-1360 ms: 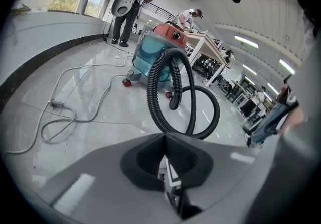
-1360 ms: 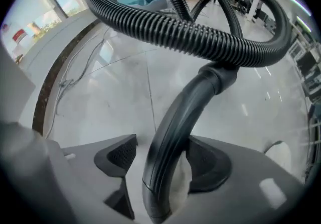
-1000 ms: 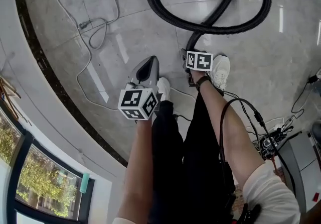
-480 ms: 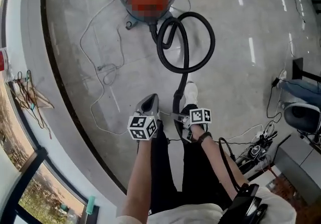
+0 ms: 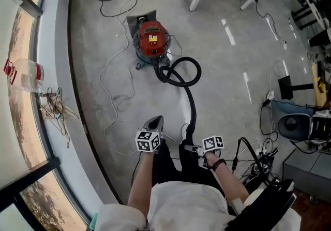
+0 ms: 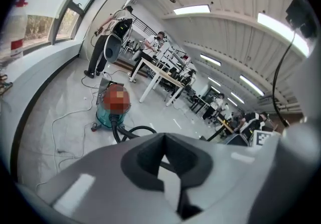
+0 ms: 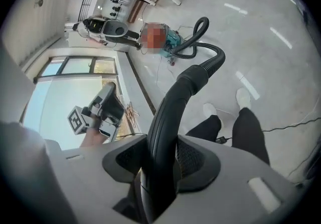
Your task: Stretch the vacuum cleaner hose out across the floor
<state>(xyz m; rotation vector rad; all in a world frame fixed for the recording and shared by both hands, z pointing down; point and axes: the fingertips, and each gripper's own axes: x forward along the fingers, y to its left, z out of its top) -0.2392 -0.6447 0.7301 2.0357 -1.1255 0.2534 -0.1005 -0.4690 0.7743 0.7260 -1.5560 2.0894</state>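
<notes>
Hose (image 5: 193, 105): axis runs from R gripper (image 5: 189, 148) to vacuum (image 5: 151, 38); one loop at vacuum end.
R jaws: clamped on hose.
L gripper (image 5: 155, 123): jaws together, empty.
Vs 1 s ago: fewer coils, straighter run.

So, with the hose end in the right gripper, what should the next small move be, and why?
Probably draw the right gripper back, away from the vacuum cleaner, without letting go. Its jaws are clamped on the hose, yet a loop lies curled on the floor right beside the machine, so the hose is not yet stretched out.
</notes>
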